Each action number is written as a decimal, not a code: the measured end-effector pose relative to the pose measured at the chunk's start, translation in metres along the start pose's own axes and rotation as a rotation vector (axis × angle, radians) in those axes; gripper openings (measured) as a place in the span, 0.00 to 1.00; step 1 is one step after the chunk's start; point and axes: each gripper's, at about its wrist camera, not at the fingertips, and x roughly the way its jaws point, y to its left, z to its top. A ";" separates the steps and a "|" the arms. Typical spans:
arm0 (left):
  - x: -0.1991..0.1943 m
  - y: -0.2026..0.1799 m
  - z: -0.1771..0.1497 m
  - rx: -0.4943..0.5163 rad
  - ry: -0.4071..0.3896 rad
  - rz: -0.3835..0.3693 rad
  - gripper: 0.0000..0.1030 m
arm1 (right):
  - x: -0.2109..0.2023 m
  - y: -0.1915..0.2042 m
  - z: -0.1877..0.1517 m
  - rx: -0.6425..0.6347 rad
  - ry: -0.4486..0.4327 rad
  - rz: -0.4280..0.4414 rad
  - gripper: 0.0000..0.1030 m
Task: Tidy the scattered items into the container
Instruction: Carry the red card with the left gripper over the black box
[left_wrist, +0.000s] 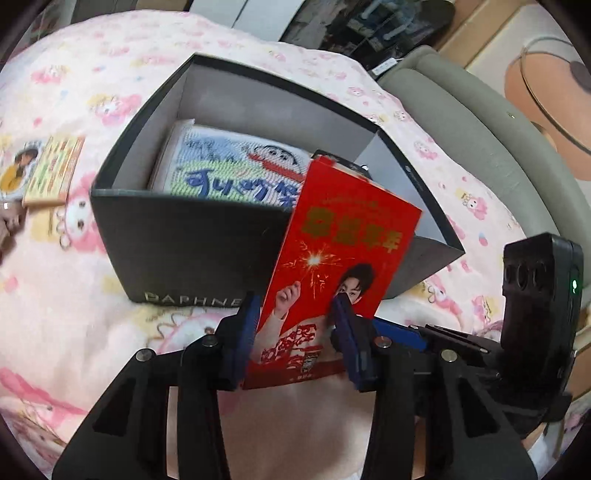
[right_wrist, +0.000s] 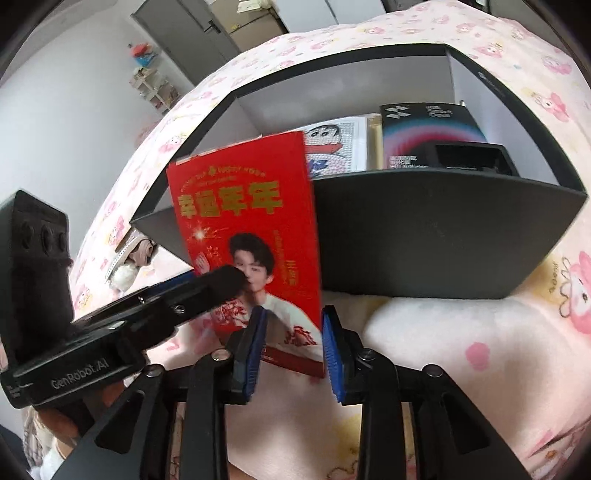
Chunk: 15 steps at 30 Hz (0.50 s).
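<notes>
Above the near rim of the black shoe box (left_wrist: 177, 236), a red packet (left_wrist: 332, 273) is held upright between two grippers.

Left gripper (left_wrist: 295, 332) is clenched on the packet's lower part, pads pressing both faces; right gripper (right_wrist: 291, 343) straddles its bottom corner, and whether those pads press cannot be told. Judged light, thin and glossy, the packet should bend and slip easily, so take hold low, across the flat faces. Inside the box lie a cartoon-print pouch (left_wrist: 236, 170) and a dark carton (right_wrist: 432, 136); the box rests on a pink bed blanket (left_wrist: 74, 295).
</notes>
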 end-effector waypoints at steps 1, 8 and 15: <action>0.000 -0.001 -0.001 0.005 -0.001 0.005 0.40 | 0.002 0.002 -0.001 -0.014 -0.002 -0.013 0.26; -0.026 -0.019 0.005 0.020 -0.038 -0.025 0.33 | -0.028 0.001 0.000 0.001 -0.074 0.027 0.23; -0.056 -0.052 0.043 0.065 -0.139 0.005 0.33 | -0.062 0.011 0.037 -0.018 -0.171 0.049 0.23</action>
